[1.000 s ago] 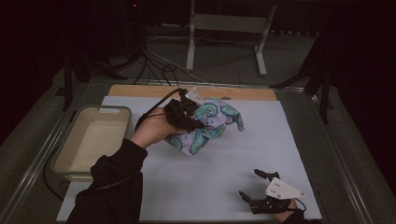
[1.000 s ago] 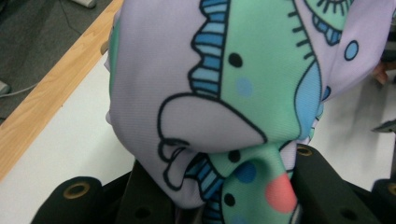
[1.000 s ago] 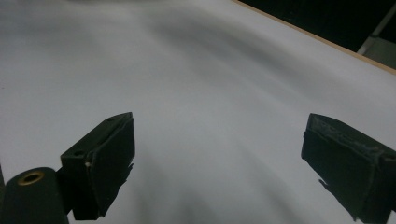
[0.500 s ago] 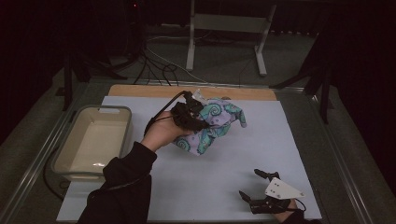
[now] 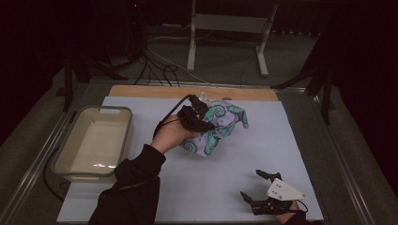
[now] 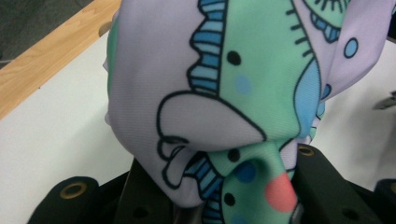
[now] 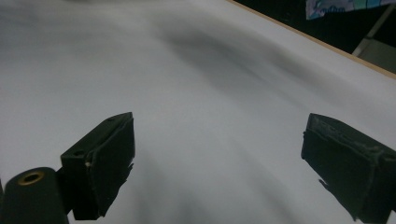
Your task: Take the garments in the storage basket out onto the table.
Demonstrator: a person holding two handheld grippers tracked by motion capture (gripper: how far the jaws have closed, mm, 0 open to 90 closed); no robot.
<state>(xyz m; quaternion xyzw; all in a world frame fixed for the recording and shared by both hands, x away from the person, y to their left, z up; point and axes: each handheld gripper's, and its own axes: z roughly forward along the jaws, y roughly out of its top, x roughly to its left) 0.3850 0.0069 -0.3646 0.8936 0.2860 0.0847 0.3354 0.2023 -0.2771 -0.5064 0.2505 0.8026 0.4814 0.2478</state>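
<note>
A crumpled cloth (image 5: pixel 220 127) printed in lilac, green and blue is held up over the middle of the white mat (image 5: pixel 197 187). My left gripper (image 5: pixel 205 120) is shut on its left side. In the left gripper view the cloth (image 6: pixel 224 79) hangs right in front of the camera, and a fold of it is pinched between the black jaws of the left gripper (image 6: pixel 219 196). My right gripper (image 5: pixel 251 183) rests low at the mat's front right, open with nothing between its jaws. In the right gripper view the right gripper (image 7: pixel 224 163) stands wide apart over bare mat, with a scrap of cloth (image 7: pixel 345 6) far off.
A cream plastic tub (image 5: pixel 70 152) stands at the left edge of the mat, nothing in it. A wooden strip (image 5: pixel 141 91) runs along the mat's far side. Cables (image 5: pixel 159 65) and a white stand (image 5: pixel 225 23) lie on the floor beyond the table.
My left gripper has carried the cloth a little to the right and farther from me. The right gripper has stayed where it was.
</note>
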